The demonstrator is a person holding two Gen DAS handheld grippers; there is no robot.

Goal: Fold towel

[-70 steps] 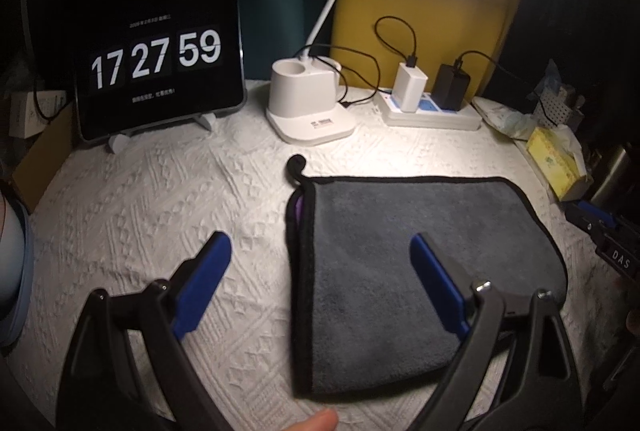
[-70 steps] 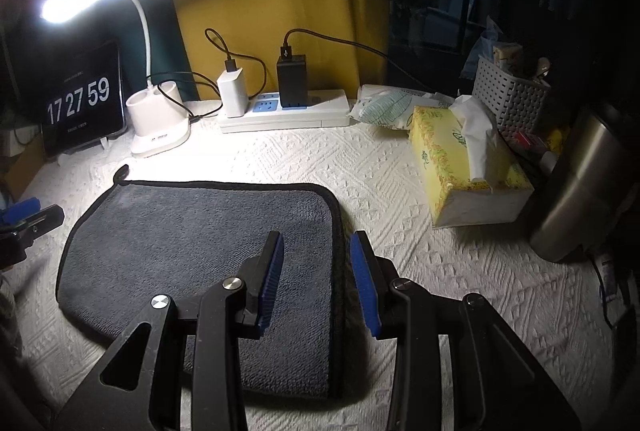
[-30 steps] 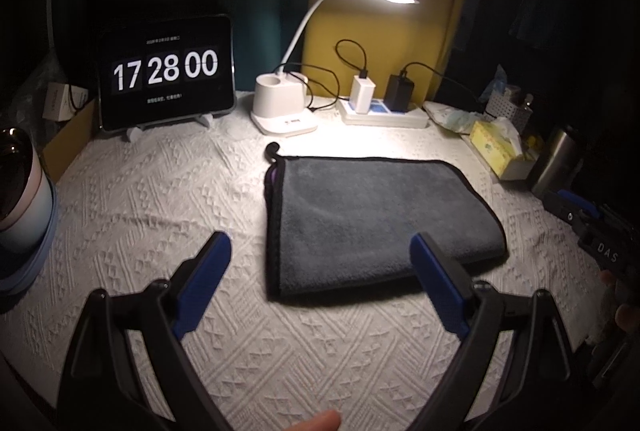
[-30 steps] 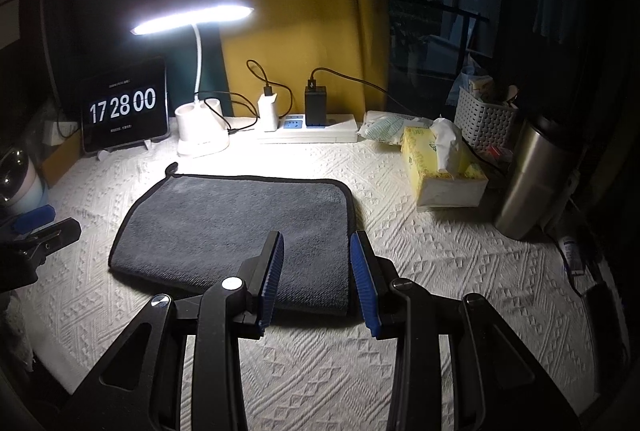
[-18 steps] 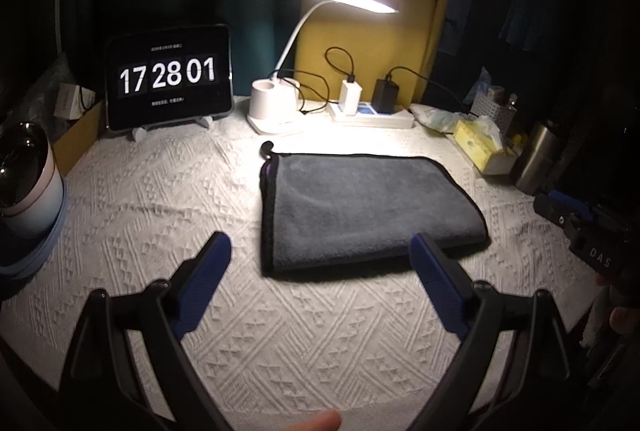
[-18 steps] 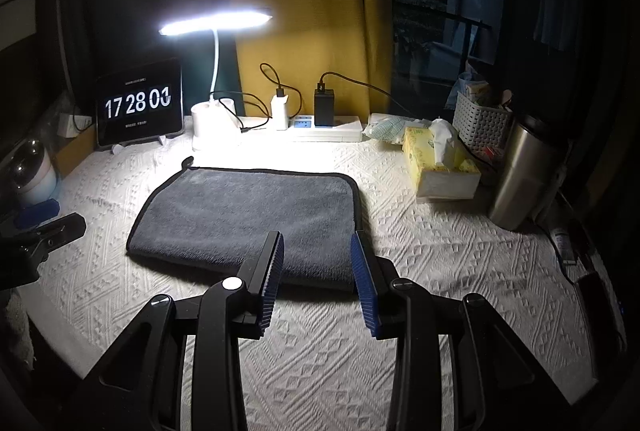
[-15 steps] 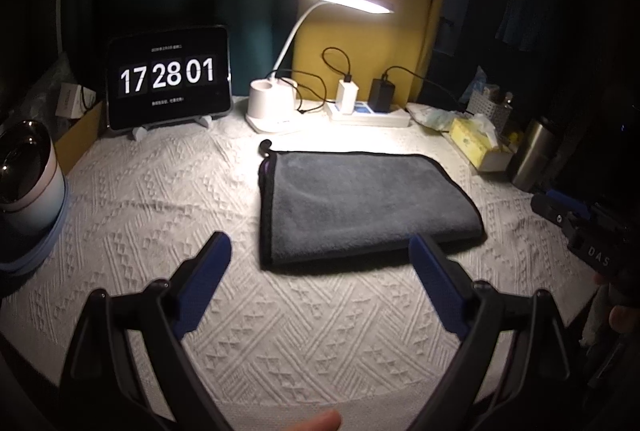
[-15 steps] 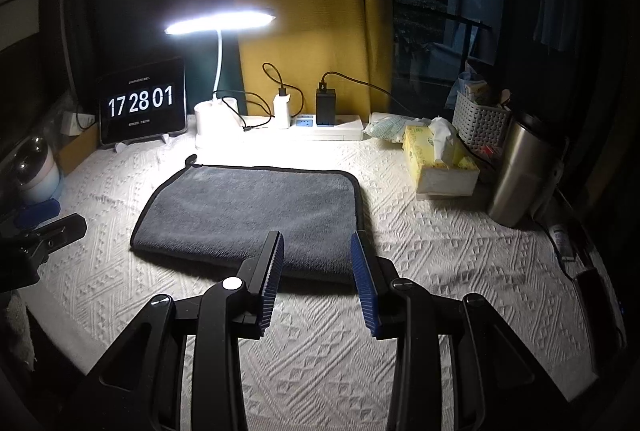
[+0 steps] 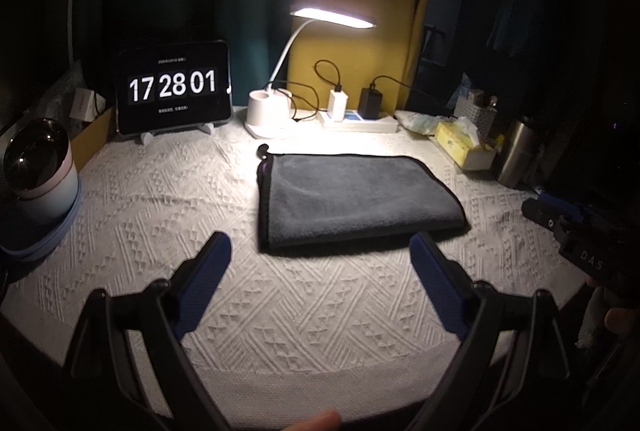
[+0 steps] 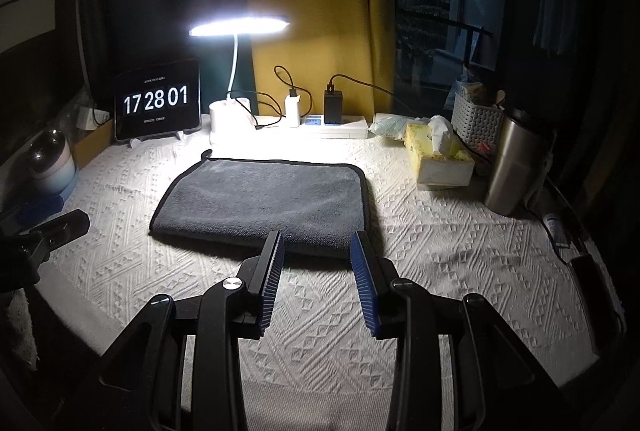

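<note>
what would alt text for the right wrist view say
A grey towel lies folded flat on a white textured tablecloth under a lit desk lamp. The open right gripper sits at its near edge, touching nothing; a clock tablet reads 17 28 01.

Dim room, desk lamp (image 10: 239, 26) glare; dark fisheye corners, towel (image 10: 266, 203) edge shadowed

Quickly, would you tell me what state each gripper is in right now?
Left gripper: open wide, holding nothing.
Right gripper: open, holding nothing, short of the towel.
</note>
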